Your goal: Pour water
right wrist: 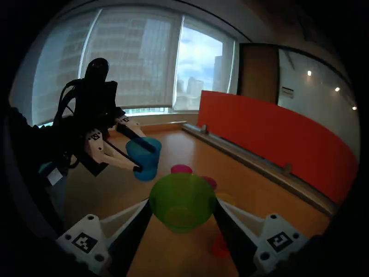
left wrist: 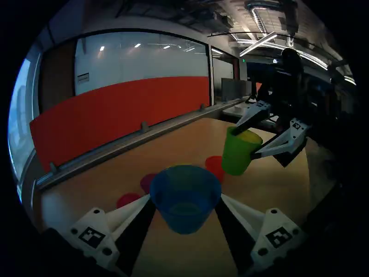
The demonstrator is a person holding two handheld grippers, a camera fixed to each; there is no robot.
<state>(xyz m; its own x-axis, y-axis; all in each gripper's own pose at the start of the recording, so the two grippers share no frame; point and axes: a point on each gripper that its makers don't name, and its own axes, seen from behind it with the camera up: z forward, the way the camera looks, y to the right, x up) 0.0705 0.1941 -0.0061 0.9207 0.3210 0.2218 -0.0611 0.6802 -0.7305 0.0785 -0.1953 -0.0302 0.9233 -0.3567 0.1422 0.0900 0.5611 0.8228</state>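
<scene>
- My left hand-held gripper (left wrist: pixel 185 199) is clamped on the blue cup (left wrist: pixel 185 214), one finger pressing each side. The cup is upright, near and central in the left gripper view.
- My right hand-held gripper (right wrist: pixel 182 201) grips the green cup (right wrist: pixel 182 187) the same way, and it is upright too.
- From the left gripper view the green cup hangs farther off and to the right. Both cups seem to be held off the wooden surface (left wrist: pixel 184 138).
- The cups are apart, and neither rim is over the other.
- A pale patch low inside the blue cup may be water, but I cannot tell for sure which cup is the full one.
- A few coloured discs (left wrist: pixel 214 164) lie on the surface between the two cups.
- As I read it, both cups are picked up and facing each other, and the pour has not begun.
- Next I need to bring the pouring cup's rim just above the other cup's mouth.
- I should keep the receiving cup level and tilt slowly. The tapered walls could slip in the fingers if I rush.
</scene>
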